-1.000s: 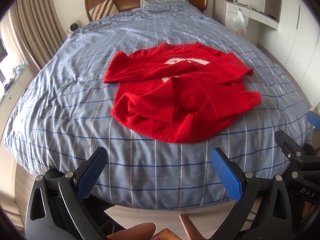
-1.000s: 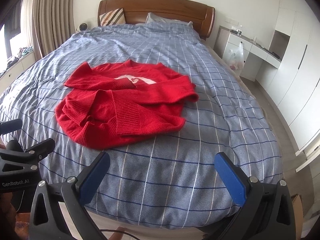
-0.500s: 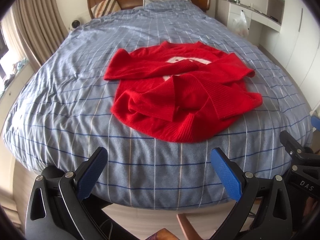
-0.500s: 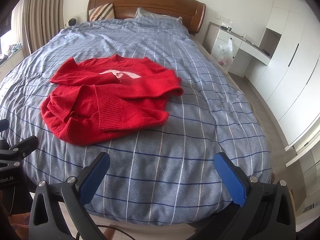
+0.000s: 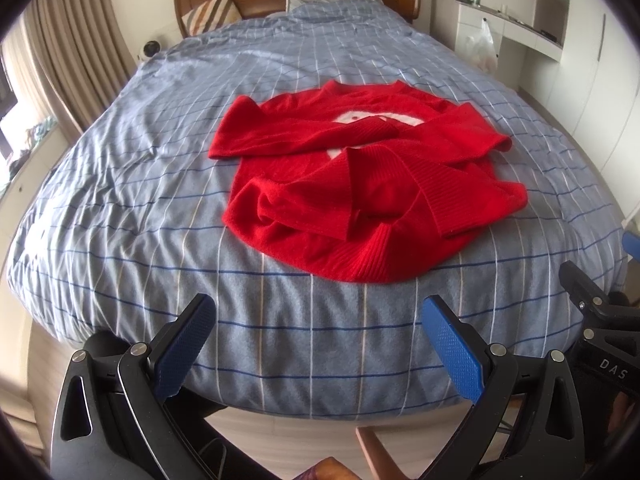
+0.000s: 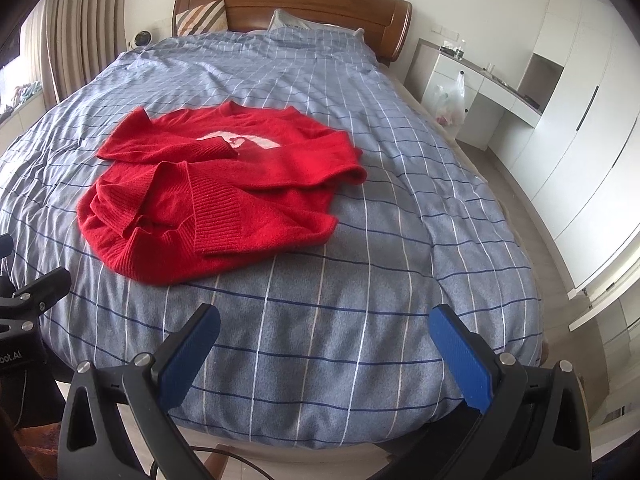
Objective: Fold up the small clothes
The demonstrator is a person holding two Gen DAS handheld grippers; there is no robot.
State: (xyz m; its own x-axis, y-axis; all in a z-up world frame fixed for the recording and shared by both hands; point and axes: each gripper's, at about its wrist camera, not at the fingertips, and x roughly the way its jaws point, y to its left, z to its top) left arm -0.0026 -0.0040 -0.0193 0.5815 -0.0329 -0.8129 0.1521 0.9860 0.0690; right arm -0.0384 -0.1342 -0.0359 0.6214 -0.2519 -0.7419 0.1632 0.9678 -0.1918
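Note:
A red knit sweater [image 5: 360, 184] with a white chest print lies crumpled on the bed, sleeves crossed over its body and hem folded up. It also shows in the right wrist view [image 6: 216, 196], left of centre. My left gripper [image 5: 316, 336] is open and empty above the bed's foot edge, short of the sweater. My right gripper [image 6: 324, 344] is open and empty, also at the foot edge, to the right of the sweater. The right gripper's body shows at the right edge of the left wrist view [image 5: 600, 320].
The bed has a blue checked duvet [image 6: 360, 100] and a wooden headboard [image 6: 292, 0] with pillows. Curtains [image 5: 68, 60] hang on the left. A white desk [image 6: 480, 80] and wardrobes [image 6: 580, 120] stand on the right. Wooden floor runs below the foot edge.
Both grippers have shifted slightly, so the views of the bed differ a little. The sweater lies unchanged. Both grippers stay open.

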